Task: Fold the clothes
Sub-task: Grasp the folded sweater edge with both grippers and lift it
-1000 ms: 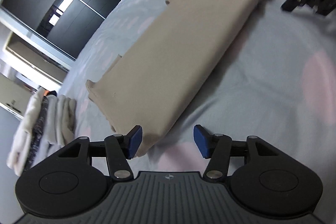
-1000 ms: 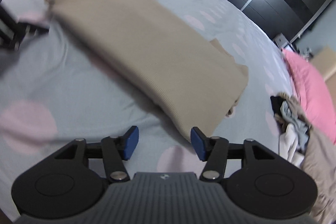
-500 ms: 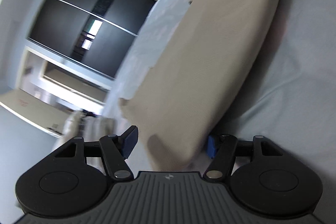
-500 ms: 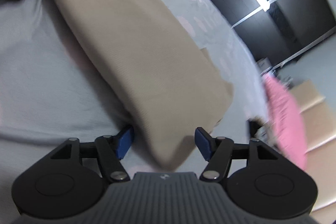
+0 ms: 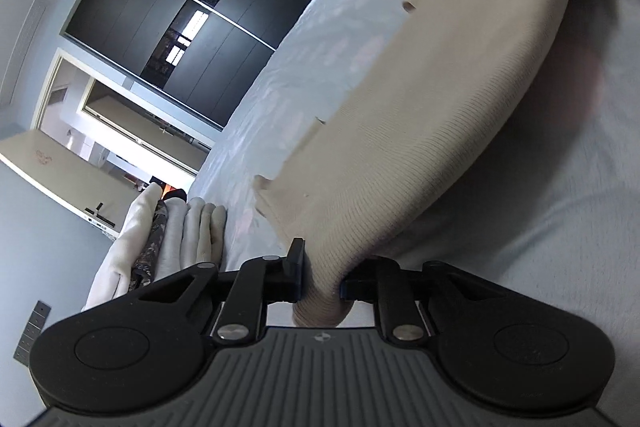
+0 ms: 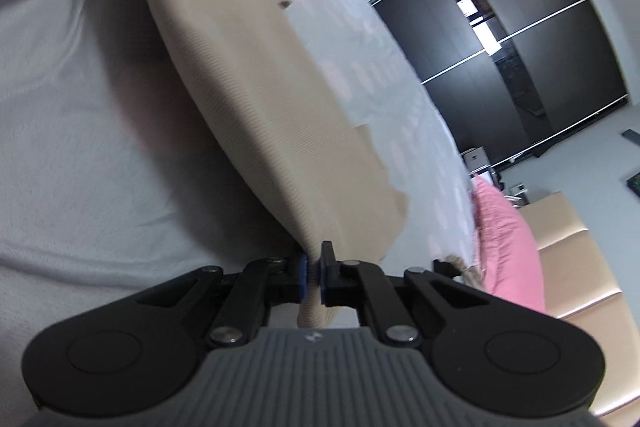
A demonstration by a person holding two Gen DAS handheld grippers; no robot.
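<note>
Both grippers, left (image 5: 320, 277) and right (image 6: 314, 277), are clamped on the beige garment (image 5: 420, 131) above the grey bedsheet (image 5: 540, 207); behind stand a dark wardrobe (image 5: 192, 23) and a folded stack (image 5: 176, 239).

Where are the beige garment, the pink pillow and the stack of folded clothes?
beige garment (image 5: 420, 131), left wrist view, ribbed middle.
pink pillow (image 6: 508, 243), right wrist view, its side.
stack of folded clothes (image 5: 172, 239), left wrist view, folded edges.

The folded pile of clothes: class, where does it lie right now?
In the left wrist view the pile lies at lower left on the bed, just left of the beige garment that the left gripper pinches.
</note>
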